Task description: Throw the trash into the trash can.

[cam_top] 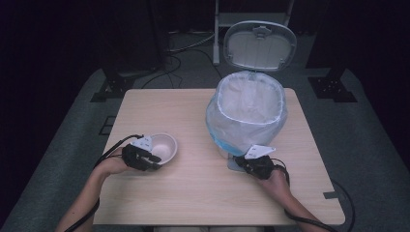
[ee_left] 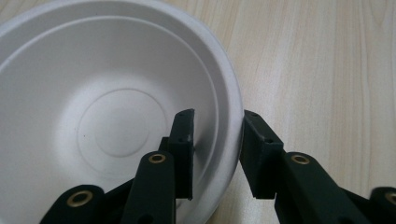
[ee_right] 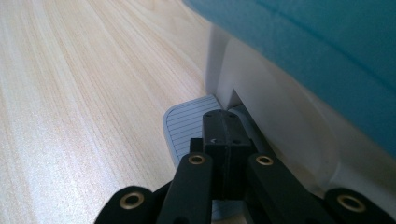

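A white paper bowl (cam_top: 164, 146) (ee_left: 93, 116) stands empty on the wooden table (cam_top: 193, 193), left of centre. My left gripper (cam_top: 152, 158) (ee_left: 217, 116) straddles its near rim, one jaw inside the bowl and the other outside against the rim edge, with a strip of the wall showing between them. My right gripper (cam_top: 240, 163) (ee_right: 223, 116) is shut, its joined tips down on the ribbed grey pedal (ee_right: 184, 126) at the foot of a pedal bin (cam_top: 247, 113). The bin's lid (cam_top: 259, 46) stands up, and a translucent blue bag (ee_right: 303, 42) lines it.
The bin stands right of centre on the table, its white base (ee_right: 261, 93) close ahead of my right gripper. Cables and black stand feet (cam_top: 109, 87) lie on the grey floor beyond the far edge. Bare tabletop (ee_left: 327, 70) lies beside the bowl.
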Demonstrator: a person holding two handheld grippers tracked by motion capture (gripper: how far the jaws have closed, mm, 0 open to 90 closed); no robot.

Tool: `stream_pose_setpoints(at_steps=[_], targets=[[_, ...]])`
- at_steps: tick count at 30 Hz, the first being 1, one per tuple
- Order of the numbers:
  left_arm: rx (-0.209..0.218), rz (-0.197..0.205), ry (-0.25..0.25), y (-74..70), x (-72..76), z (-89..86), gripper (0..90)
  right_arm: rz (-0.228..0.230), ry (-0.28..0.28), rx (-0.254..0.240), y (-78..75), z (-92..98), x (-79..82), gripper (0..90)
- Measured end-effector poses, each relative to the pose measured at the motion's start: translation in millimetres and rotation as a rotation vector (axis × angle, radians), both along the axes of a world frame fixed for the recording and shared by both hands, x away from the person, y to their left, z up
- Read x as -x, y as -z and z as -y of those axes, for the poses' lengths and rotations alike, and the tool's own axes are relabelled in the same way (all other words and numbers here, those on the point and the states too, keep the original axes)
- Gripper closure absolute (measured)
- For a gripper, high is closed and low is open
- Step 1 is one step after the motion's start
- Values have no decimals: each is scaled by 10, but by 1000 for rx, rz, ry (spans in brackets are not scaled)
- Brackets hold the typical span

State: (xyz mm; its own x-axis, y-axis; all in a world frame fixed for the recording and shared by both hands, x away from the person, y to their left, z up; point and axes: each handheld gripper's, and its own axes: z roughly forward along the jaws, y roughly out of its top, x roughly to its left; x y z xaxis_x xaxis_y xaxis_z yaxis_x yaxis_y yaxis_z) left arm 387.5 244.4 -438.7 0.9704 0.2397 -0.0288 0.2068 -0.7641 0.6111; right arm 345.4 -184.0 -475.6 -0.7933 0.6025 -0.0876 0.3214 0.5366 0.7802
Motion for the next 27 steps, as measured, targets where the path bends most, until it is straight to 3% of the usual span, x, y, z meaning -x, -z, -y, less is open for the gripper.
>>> stream_pose_setpoints(at_steps=[16,19,27], targets=[[71,19,-2,-283,20,-68,808,0,0,-1,1,0,0,900],[103,27,0,-361,39,-99,822,0,1,-2,1,2,1,900],[119,41,21,-537,102,-117,837,0,0,-1,1,1,1,900]])
